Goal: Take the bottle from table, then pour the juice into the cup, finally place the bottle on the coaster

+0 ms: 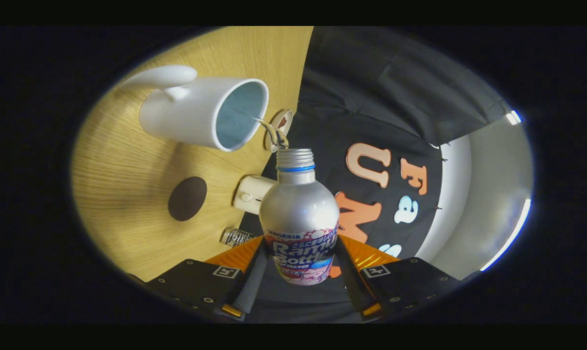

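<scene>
Gripper [298, 262] rolled sideways; both fingers pinch bottle [299, 214] at label. Bottle mouth just beside cup [203, 112] rim, thin stream running into cup. Cup stands near table [128, 175] edge; bare wood between cup and coaster [187, 198]. Small objects beyond bottle hard to identify.

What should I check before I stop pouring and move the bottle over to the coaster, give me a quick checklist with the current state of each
1. Grip: gripper fingers press both sides of the bottle: ok.
2. Stream runs from the bottle mouth into the cup: ok.
3. Cup fill level: cannot tell.
4. Coaster lies bare on the table: ok.
5. Bottle tipped back upright: not ok.
6. Small white device near the coaster, may hinder the path: cannot tell.
</scene>
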Tool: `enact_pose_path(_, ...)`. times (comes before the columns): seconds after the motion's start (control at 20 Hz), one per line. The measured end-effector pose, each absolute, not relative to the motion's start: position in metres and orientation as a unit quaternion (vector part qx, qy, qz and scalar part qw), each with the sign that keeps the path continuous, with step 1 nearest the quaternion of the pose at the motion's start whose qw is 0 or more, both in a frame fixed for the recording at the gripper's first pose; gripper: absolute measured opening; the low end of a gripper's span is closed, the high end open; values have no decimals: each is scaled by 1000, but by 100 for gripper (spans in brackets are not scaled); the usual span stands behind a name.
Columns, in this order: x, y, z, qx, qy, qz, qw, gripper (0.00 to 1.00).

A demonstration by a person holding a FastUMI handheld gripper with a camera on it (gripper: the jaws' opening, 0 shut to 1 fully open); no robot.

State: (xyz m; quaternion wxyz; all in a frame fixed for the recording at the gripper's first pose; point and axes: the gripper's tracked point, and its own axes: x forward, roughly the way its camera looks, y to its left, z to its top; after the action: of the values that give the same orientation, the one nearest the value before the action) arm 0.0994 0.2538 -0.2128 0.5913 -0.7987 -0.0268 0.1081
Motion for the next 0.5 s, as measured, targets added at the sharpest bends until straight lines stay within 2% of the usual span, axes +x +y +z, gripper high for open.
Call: enact_pose_path(0.5, 103, 251, -202, -813, -46, 100, 572, 76)
